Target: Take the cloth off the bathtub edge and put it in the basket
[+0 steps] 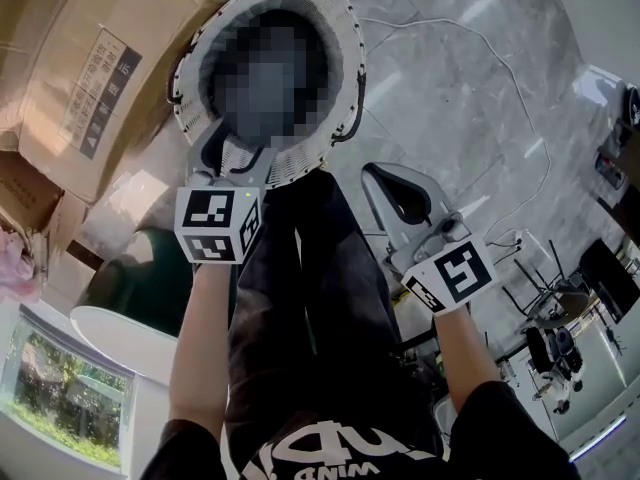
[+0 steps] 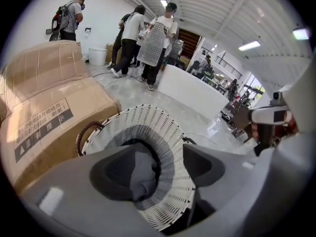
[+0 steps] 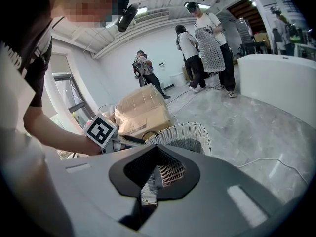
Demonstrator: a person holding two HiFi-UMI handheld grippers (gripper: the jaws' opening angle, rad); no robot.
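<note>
The white woven basket [image 1: 340,28] stands on the grey floor ahead of me; its inside is covered by a mosaic patch in the head view. My left gripper [image 1: 240,158] reaches over the near rim. In the left gripper view its jaws [image 2: 158,169] stand apart, open, astride the basket wall [image 2: 163,132]. The grey cloth [image 2: 140,174] hangs inside the basket by the left jaw, and no pad presses on it. My right gripper [image 1: 385,183] is held to the right of the basket, apart from it. Its jaws [image 3: 150,181] are shut with nothing in them, pointing toward the basket [image 3: 190,132].
Large cardboard boxes [image 1: 70,78] lie left of the basket. A white cable [image 1: 500,68] runs across the floor on the right, near stands and gear [image 1: 560,318]. A white bathtub [image 2: 192,90] and several standing people [image 2: 148,38] are farther off.
</note>
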